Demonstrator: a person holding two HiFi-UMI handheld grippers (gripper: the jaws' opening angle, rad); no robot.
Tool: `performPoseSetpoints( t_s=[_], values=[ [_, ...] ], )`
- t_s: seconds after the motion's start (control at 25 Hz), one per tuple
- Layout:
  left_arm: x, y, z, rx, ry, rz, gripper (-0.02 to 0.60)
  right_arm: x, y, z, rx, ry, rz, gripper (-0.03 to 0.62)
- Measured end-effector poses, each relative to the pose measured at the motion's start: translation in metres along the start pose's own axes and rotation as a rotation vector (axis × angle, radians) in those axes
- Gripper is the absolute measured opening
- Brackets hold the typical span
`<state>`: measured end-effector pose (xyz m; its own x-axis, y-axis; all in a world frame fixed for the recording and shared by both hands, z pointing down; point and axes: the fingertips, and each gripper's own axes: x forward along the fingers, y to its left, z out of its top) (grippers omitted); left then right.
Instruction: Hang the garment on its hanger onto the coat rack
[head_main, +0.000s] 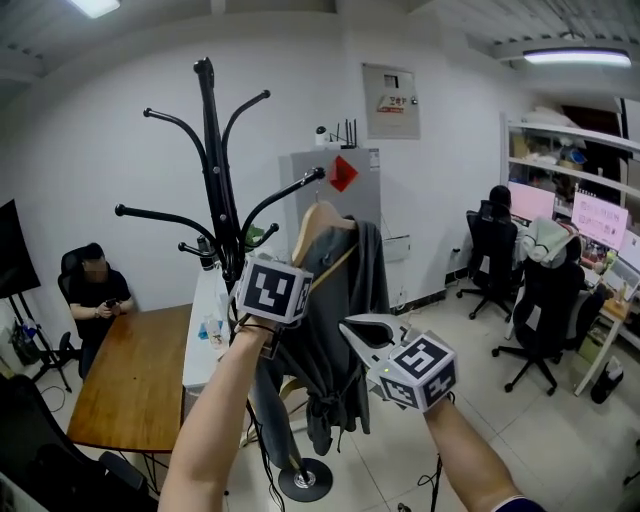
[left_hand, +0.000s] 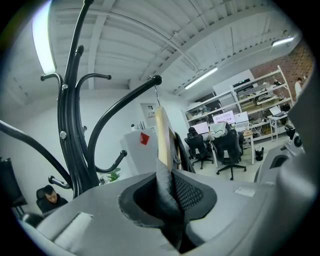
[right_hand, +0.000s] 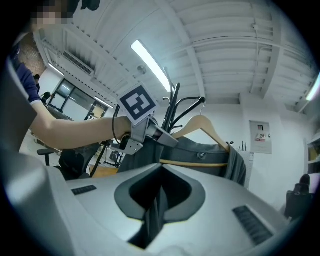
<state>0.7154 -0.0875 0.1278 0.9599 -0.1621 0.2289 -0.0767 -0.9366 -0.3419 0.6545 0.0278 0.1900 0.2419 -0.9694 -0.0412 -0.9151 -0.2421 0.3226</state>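
Observation:
A black coat rack (head_main: 213, 170) stands in the middle of the room. A grey garment (head_main: 335, 330) hangs on a wooden hanger (head_main: 318, 225). The hanger's thin metal hook (left_hand: 157, 95) sits right at the ball tip of one rack arm (left_hand: 120, 107); whether it rests over the arm I cannot tell. My left gripper (head_main: 285, 285) is shut on the garment's shoulder over the hanger's end (left_hand: 162, 135), with fabric pinched in the jaws (left_hand: 170, 200). My right gripper (head_main: 352, 326) is shut on a fold of the garment (right_hand: 200, 155) lower down, with dark cloth in its jaws (right_hand: 157, 200).
The rack's round base (head_main: 305, 480) stands on the tiled floor. A wooden table (head_main: 130, 380) with a seated person (head_main: 95, 290) is at the left. A grey cabinet (head_main: 345, 195) stands behind the rack. Office chairs (head_main: 540, 310) and desks with monitors (head_main: 600, 220) fill the right.

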Motion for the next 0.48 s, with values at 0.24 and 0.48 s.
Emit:
performPoseSetpoints(
  t_s=[0.24, 0.48],
  values=[
    [-0.01, 0.014, -0.03, -0.038, 0.041, 0.087, 0.071, 0.013, 0.016, -0.011, 0.017, -0.004, 0.087, 0.002],
    [-0.02, 0.038, -0.059, -0.084, 0.081, 0.159, 0.071, 0.027, 0.038, -0.013, 0.018, -0.014, 0.159, 0.003]
  ],
)
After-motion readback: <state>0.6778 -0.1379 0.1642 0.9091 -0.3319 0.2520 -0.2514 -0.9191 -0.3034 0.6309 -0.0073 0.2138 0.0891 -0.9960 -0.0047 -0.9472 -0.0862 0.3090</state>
